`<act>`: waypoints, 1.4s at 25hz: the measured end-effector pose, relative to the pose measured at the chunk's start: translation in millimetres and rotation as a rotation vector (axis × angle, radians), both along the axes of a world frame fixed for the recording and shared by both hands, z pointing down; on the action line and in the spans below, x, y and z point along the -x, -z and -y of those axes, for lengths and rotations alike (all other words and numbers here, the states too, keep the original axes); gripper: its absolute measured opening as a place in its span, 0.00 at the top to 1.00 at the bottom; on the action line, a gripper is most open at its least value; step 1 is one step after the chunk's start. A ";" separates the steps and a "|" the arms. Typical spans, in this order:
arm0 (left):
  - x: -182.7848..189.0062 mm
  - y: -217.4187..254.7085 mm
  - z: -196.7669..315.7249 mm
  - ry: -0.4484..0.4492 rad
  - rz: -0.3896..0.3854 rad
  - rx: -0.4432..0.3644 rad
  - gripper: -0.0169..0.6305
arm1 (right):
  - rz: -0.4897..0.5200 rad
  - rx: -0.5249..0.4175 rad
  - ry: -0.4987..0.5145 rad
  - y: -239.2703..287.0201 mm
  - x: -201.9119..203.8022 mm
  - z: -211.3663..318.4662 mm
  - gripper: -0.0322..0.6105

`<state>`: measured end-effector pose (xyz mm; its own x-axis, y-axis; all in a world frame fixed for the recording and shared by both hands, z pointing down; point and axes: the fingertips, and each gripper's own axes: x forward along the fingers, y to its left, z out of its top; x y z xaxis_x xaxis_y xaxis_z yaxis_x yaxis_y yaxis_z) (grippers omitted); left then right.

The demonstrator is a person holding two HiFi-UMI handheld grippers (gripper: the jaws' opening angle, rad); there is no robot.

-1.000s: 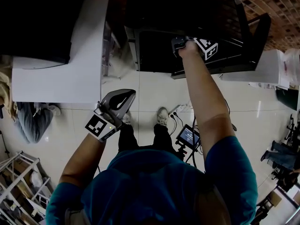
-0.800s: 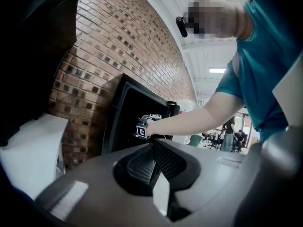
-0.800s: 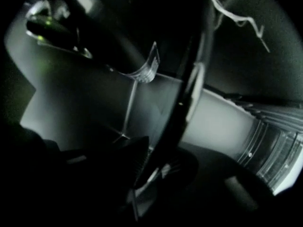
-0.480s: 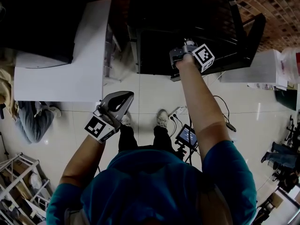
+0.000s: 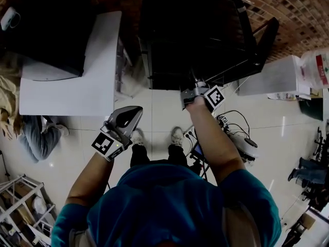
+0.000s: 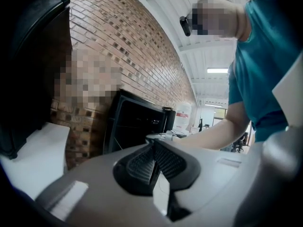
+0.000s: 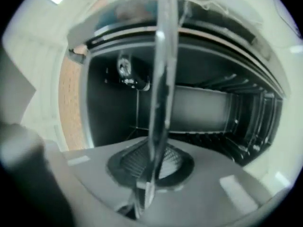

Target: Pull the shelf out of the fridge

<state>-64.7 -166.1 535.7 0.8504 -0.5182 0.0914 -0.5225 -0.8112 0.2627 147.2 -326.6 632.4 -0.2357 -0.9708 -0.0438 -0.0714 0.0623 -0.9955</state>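
Jaws of right gripper (image 7: 152,167) pinching shelf (image 7: 161,79) edge, left gripper (image 6: 152,162) jaws together, empty, away from fridge (image 5: 169,45)

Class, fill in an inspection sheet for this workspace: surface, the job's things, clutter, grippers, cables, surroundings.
Surface: pale tiled floor; white table at the left.
Job's things: black fridge open, its door swung to the right; the shelf edge runs between the right gripper's pads.
Clutter: metal rack at the lower left.
Grippers: left gripper tongs shut, empty, held away from the fridge; right gripper tongs closed on the shelf's front edge.
Cables: black cables looped on the floor right of the person's feet.
Surroundings: brick wall; another person low at the left.
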 end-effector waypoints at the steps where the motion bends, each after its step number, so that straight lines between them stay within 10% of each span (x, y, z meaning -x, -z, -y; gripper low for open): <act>1: 0.8 1.2 -0.9 -0.001 0.003 0.000 0.99 | 0.008 0.008 0.002 -1.1 1.3 -8.5 0.93; 35: 1.6 71.8 -2.8 -0.018 0.005 -0.147 0.99 | 0.120 -0.033 0.218 157.7 5.5 -175.6 0.93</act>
